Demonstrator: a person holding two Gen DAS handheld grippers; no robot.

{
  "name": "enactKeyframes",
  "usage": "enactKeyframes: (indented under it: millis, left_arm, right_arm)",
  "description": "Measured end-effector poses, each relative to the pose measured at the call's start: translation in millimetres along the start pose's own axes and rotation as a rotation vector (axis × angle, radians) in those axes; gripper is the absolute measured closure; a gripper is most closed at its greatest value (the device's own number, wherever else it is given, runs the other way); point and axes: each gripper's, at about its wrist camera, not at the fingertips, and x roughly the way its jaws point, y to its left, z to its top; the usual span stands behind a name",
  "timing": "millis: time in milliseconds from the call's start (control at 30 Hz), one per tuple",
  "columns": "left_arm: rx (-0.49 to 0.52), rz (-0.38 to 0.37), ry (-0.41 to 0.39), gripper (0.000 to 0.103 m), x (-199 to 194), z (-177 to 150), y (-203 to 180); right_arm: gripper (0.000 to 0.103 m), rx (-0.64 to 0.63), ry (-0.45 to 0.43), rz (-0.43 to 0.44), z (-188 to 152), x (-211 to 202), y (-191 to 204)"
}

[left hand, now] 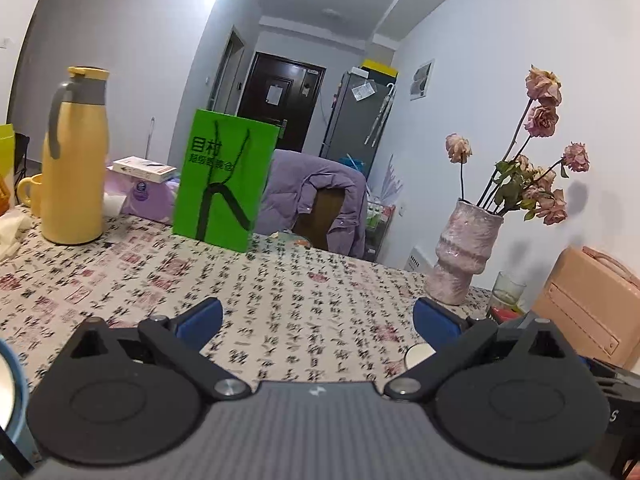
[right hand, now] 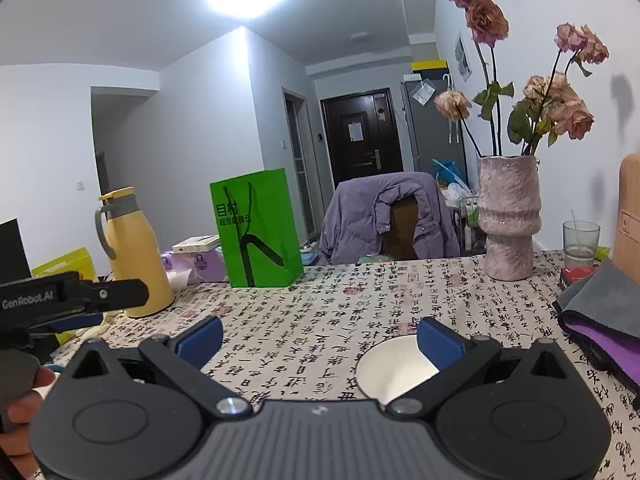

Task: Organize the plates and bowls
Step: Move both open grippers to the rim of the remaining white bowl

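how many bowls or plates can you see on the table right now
2. A white bowl sits on the tablecloth just ahead of the right gripper, by its right finger. A blue-rimmed dish shows at the left wrist view's left edge. Others may be out of frame.

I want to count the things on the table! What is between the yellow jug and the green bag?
In the left wrist view, a purple tissue pack with a white box on top lies between the yellow jug and green bag, set further back.

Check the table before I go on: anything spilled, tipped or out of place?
Nothing spilled or tipped. The white bowl sits upright by the open right gripper; the vase, yellow flask and green bag all stand. Only the flowers look wilted.
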Motion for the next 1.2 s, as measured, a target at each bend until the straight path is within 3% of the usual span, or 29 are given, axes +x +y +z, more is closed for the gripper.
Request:
enactKeyframes:
  millis: [267,533,767,1200]
  left_arm:
    - [-0.002,-0.009,0.029,0.000,35,10,-25]
    - [-0.027,-0.019,0.112,0.000,82,17,-40]
    - [-0.017,0.016,0.118,0.000,112,17,-46]
    - [0.029,0.059,0.182,0.000,146,1,-71]
  right_arm:
    - [0.000,0.041,0.014,-0.037,29,27,-32]
    - [0.000,0.101,0.038,-0.067,47,64,-65]
    - [0.000,0.160,0.041,-0.083,35,89,-96]
    - [0.000,0.311,0.015,-0.123,13,92,-145]
